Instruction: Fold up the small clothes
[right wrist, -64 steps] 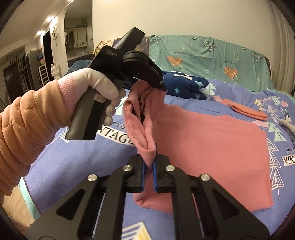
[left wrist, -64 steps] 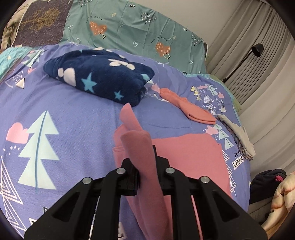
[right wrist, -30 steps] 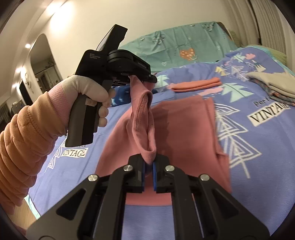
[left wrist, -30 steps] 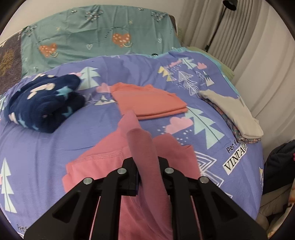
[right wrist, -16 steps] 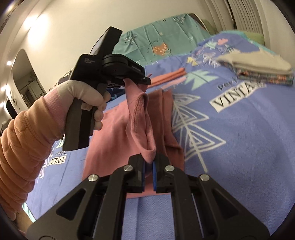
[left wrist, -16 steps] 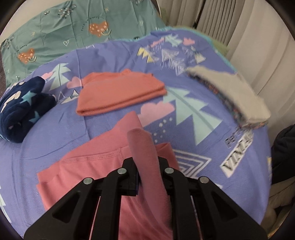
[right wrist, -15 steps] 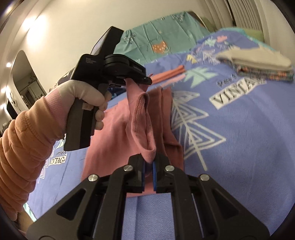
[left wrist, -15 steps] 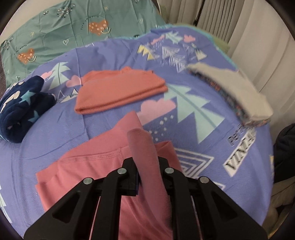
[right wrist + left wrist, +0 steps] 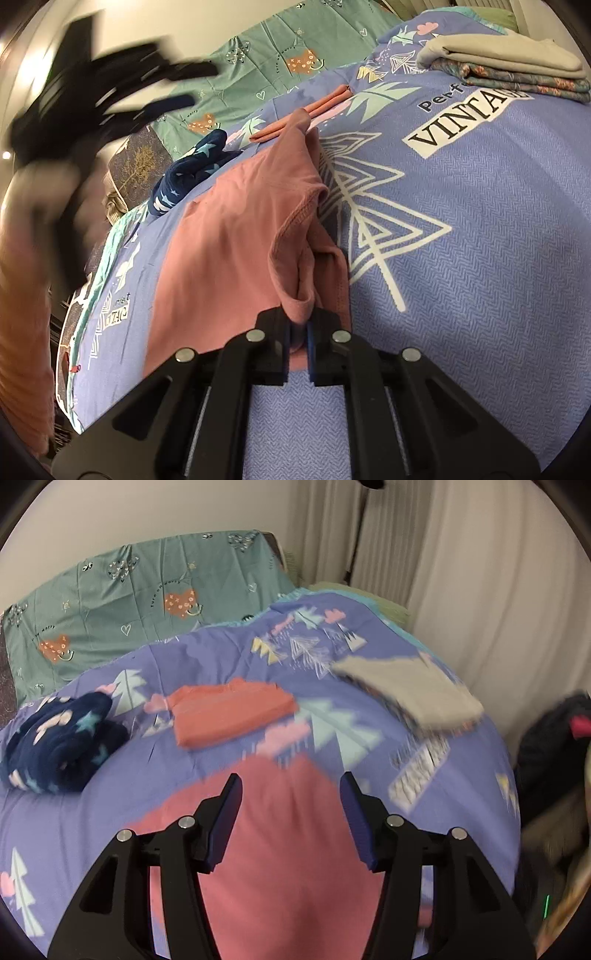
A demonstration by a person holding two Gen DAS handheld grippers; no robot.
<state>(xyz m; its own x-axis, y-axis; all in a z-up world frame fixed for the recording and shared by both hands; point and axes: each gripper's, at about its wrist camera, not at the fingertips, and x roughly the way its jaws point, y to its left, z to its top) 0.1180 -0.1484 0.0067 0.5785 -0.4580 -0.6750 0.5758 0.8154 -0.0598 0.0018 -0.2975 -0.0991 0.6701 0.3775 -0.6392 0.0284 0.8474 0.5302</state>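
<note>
A: Two grippers: the left gripper (image 9: 291,819) is tilted down over the pink garment (image 9: 288,849), jaws opening, nothing between them.

B: The right gripper (image 9: 298,332) clenches its hem; it lies on the bed (image 9: 480,258), spreading toward 11 o'clock.

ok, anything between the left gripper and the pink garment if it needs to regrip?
Nothing visible. The left gripper, its jaws opening with nothing clamped, hangs right over the pink garment on the bedspread. The right gripper is shut on a fold of it.
</note>
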